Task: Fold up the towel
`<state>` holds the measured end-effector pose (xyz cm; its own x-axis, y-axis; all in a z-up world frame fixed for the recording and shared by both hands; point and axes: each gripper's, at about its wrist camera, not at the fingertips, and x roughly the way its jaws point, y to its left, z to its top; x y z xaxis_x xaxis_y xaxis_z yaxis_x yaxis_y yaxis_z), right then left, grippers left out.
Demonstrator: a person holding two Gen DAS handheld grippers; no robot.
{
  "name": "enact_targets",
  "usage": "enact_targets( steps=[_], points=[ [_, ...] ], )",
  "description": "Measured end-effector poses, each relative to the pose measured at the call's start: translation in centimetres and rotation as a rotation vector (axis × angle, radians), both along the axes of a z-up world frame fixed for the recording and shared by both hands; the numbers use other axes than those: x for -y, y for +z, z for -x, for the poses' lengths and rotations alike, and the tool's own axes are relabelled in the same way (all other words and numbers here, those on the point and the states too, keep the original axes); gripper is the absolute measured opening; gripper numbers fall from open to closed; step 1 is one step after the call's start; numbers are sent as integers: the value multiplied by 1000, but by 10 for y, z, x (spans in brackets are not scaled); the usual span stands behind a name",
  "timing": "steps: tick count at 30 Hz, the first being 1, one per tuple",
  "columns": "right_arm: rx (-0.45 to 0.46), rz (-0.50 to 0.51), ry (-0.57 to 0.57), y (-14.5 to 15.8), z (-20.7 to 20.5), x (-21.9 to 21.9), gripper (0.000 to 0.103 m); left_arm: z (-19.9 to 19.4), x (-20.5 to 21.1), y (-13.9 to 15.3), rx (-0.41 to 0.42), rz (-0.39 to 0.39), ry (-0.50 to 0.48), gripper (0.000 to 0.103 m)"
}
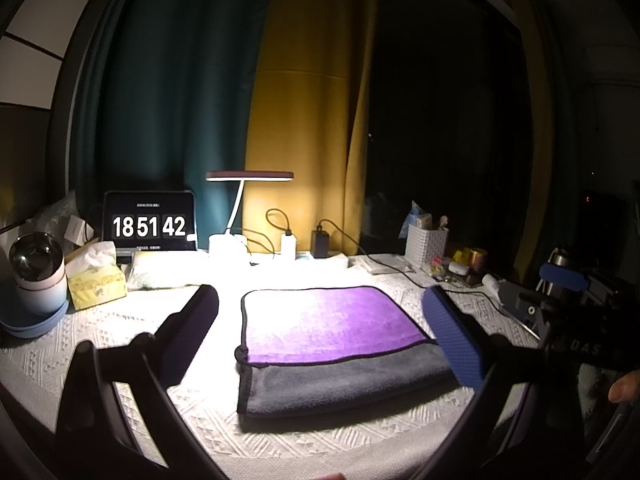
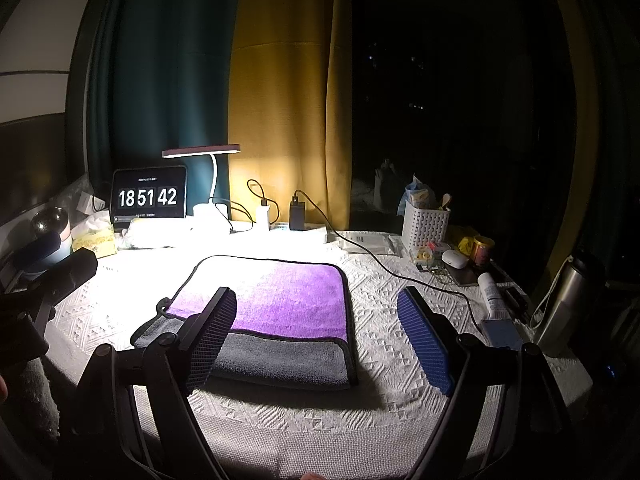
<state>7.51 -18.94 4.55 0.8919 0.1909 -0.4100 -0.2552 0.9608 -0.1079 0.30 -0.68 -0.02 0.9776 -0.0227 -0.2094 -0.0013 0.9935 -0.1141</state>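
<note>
A purple and grey towel (image 1: 336, 340) lies flat on the white textured tablecloth (image 1: 120, 340), purple layer folded over the grey layer, with a grey strip showing along the near side. It also shows in the right wrist view (image 2: 280, 312). My left gripper (image 1: 324, 320) is open and empty, held above the table in front of the towel, fingers either side of it. My right gripper (image 2: 320, 336) is open and empty, also in front of the towel, its left finger (image 2: 212, 340) overlapping the towel's near left part in the image.
Along the back stand a clock tablet (image 1: 150, 222), a lit desk lamp (image 1: 248, 178), chargers with cables (image 1: 320, 242), a tissue box (image 1: 96, 282), a mug (image 1: 38, 276) and a white basket (image 1: 426, 244). At right lie small items, a tube (image 2: 494, 294) and a steel bottle (image 2: 564, 304).
</note>
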Motion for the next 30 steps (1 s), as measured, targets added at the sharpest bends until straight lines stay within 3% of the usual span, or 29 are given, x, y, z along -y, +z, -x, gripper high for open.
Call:
enact_targets(
  steps=[30],
  points=[
    [-4, -3, -1, -2, 0, 0, 85, 1, 0, -7, -9, 5, -11, 102]
  ],
)
